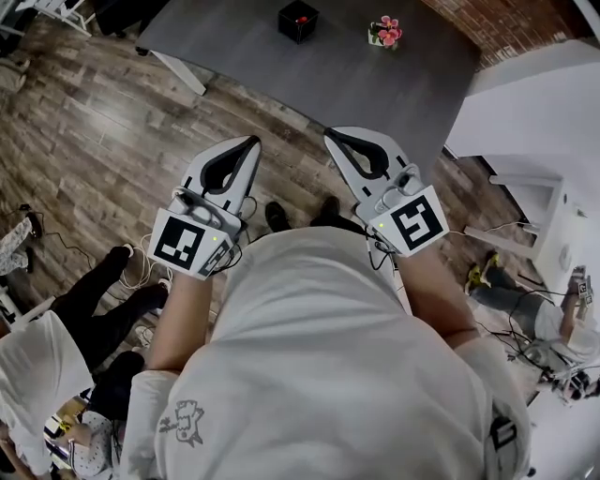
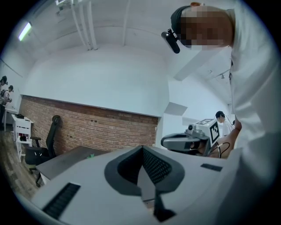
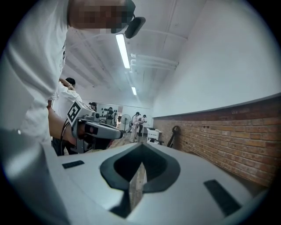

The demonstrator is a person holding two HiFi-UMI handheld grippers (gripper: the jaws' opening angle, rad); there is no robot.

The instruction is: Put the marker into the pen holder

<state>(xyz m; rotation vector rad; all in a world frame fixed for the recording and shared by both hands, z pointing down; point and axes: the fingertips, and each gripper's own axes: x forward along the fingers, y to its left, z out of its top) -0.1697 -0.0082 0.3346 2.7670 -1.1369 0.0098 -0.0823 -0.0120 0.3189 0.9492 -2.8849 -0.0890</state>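
Observation:
A black square pen holder (image 1: 298, 21) stands on the dark grey table (image 1: 328, 75) at the far end, with something small and red in it. I cannot make out a marker as such. Both grippers are held up close to the person's chest, well short of the table. My left gripper (image 1: 251, 142) is shut with nothing between its fingers, its jaws meeting at the tip (image 2: 142, 147). My right gripper (image 1: 329, 135) is shut and empty too, the tips closed together (image 3: 141, 147). Each gripper shows in the other's view: the right one (image 2: 186, 141) and the left one (image 3: 94, 128).
A small pot of pink flowers (image 1: 384, 32) stands on the table right of the holder. A white desk (image 1: 534, 112) is at the right, and cables and other people's legs (image 1: 103, 300) at the left. A brick wall (image 2: 88, 127) and an office chair (image 2: 41, 151) lie beyond.

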